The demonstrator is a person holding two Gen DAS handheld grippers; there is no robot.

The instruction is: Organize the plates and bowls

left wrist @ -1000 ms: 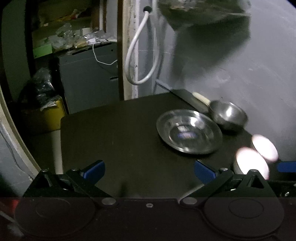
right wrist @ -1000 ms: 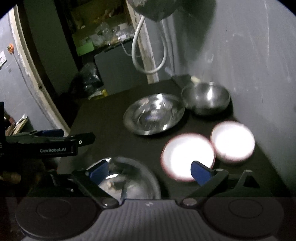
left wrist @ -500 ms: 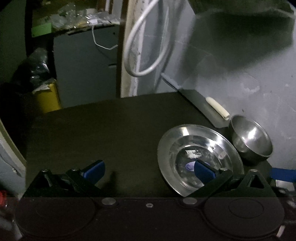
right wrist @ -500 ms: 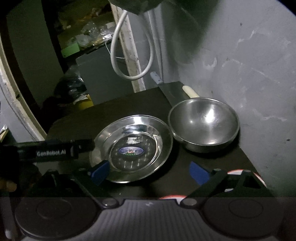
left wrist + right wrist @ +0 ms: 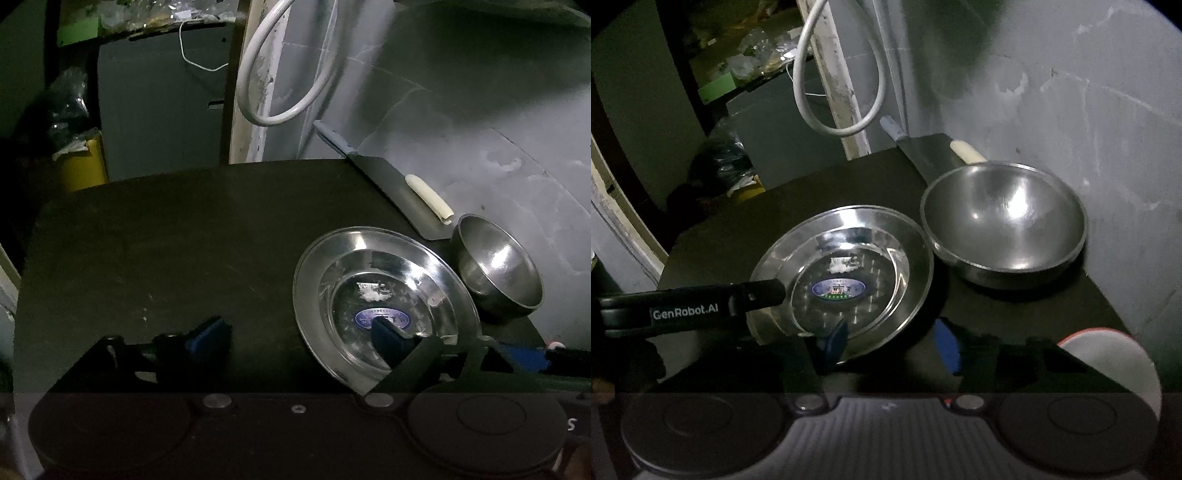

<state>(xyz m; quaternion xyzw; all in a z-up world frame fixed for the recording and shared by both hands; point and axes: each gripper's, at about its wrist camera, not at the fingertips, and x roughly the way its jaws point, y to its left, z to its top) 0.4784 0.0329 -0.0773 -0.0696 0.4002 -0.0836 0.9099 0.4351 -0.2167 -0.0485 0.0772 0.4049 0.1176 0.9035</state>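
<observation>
A steel plate (image 5: 384,306) with a blue sticker lies on the dark table (image 5: 166,258), also in the right wrist view (image 5: 842,280). A steel bowl (image 5: 1004,225) stands just right of it, small in the left wrist view (image 5: 496,275). My left gripper (image 5: 299,336) is open, its right finger over the plate's inside, its left finger on the table side. It shows from the side in the right wrist view (image 5: 701,310). My right gripper (image 5: 890,343) has its jaws straddling the plate's near rim, narrowed but with a gap. A white red-rimmed dish (image 5: 1115,365) lies at the lower right.
A cleaver (image 5: 399,195) with a pale handle lies at the table's back by the grey wall (image 5: 480,129). A white hose loop (image 5: 280,74) hangs on a post behind. A yellow bin (image 5: 81,166) and grey cabinet (image 5: 159,103) stand beyond the table's far edge.
Both grippers have moved forward to the steel plate. The right jaws have narrowed around its near rim; the left gripper's right finger now reaches over the plate. The white dishes have slid out of view.
</observation>
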